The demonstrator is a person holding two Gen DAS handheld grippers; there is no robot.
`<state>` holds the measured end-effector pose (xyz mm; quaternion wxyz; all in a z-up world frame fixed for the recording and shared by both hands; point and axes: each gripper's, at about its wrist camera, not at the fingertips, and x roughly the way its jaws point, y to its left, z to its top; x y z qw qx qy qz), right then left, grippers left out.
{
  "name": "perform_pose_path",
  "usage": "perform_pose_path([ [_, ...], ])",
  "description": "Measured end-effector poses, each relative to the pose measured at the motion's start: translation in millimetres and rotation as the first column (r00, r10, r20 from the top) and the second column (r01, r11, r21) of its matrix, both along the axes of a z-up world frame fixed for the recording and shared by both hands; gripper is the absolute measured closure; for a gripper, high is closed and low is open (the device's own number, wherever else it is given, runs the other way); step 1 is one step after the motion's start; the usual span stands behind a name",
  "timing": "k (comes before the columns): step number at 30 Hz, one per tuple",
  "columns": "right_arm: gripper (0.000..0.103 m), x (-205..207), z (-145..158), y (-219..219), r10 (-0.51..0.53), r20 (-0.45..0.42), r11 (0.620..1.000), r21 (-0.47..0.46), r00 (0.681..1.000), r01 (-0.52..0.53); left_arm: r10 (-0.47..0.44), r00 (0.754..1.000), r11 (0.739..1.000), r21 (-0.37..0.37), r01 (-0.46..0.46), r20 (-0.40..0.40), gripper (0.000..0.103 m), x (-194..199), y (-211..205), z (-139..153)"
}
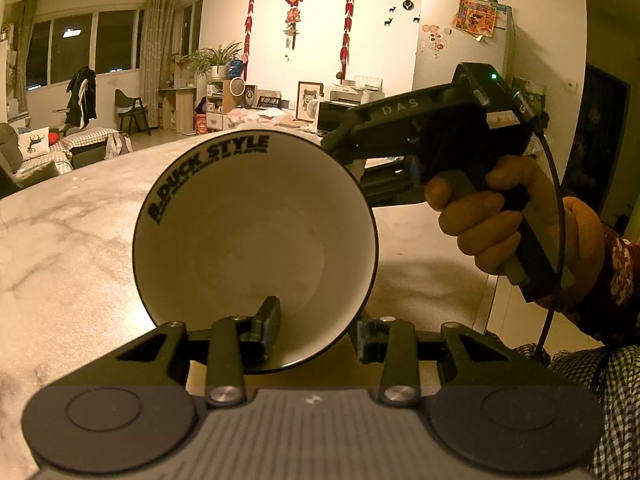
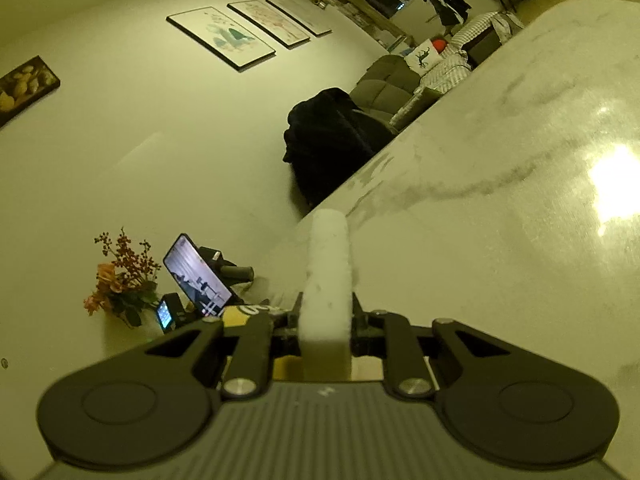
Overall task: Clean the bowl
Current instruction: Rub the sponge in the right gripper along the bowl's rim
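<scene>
A white bowl with a black rim and the words "B.DUCK STYLE" inside is tilted with its opening toward the left wrist camera. My left gripper is shut on its lower rim, one finger inside and one outside, holding it above the marble table. My right gripper is shut on a white sponge that sticks forward over the table. In the left wrist view the right gripper's body, held in a hand, is behind the bowl's upper right rim; its fingertips are hidden there.
The marble table spreads under both grippers. At its far corner a phone on a stand and a flower bunch stand. A sofa, chairs, shelves and a fridge lie beyond the table.
</scene>
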<state>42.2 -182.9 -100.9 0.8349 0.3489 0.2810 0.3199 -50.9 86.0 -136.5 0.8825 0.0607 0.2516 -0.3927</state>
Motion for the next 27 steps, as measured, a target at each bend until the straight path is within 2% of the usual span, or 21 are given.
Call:
perform_pose_path([
  [5, 0.084, -4, 13, -1, 0.02, 0.044, 0.999, 0.035, 0.999, -0.021, -0.002, 1.0, 1.0, -0.006, 0.002, -0.005, 0.065, 6, 6, 2],
  [11, 0.084, -2, 15, 0, 0.034, 0.047, 0.998, 0.051, 0.998, -0.036, -0.001, 1.0, 1.0, 0.001, 0.001, -0.003, 0.064, 18, 15, 13],
  [15, 0.084, -1, 12, -3, 0.034, 0.035, 0.998, 0.05, 0.999, -0.035, -0.018, 1.0, 1.0, 0.006, 0.018, -0.009, 0.055, 29, 17, 17],
  [18, 0.084, -1, 11, -3, 0.032, 0.032, 0.998, 0.047, 0.999, -0.034, -0.013, 1.0, 1.0, 0.01, 0.013, -0.021, 0.055, 36, 19, 19],
  [21, 0.084, 0, 11, -3, 0.033, 0.033, 0.998, 0.044, 0.999, -0.035, -0.014, 1.0, 0.999, 0.047, 0.015, -0.003, 0.059, 44, 19, 24],
  [22, 0.084, -1, 12, -3, 0.034, 0.034, 0.998, 0.042, 0.999, -0.035, -0.017, 1.0, 0.998, 0.058, 0.016, 0.011, 0.066, 45, 17, 26],
  [24, 0.084, -1, 12, -2, 0.035, 0.035, 0.999, 0.04, 0.999, -0.037, -0.027, 0.999, 0.998, 0.054, 0.025, 0.036, 0.071, 46, 16, 30],
  [26, 0.084, -1, 12, -2, 0.037, 0.034, 0.999, 0.039, 0.999, -0.038, -0.04, 0.997, 0.999, 0.032, 0.038, 0.065, 0.08, 50, 18, 35],
  [27, 0.084, -2, 11, -2, 0.037, 0.034, 0.999, 0.038, 0.999, -0.038, -0.046, 0.996, 0.999, 0.023, 0.044, 0.073, 0.089, 51, 19, 37],
])
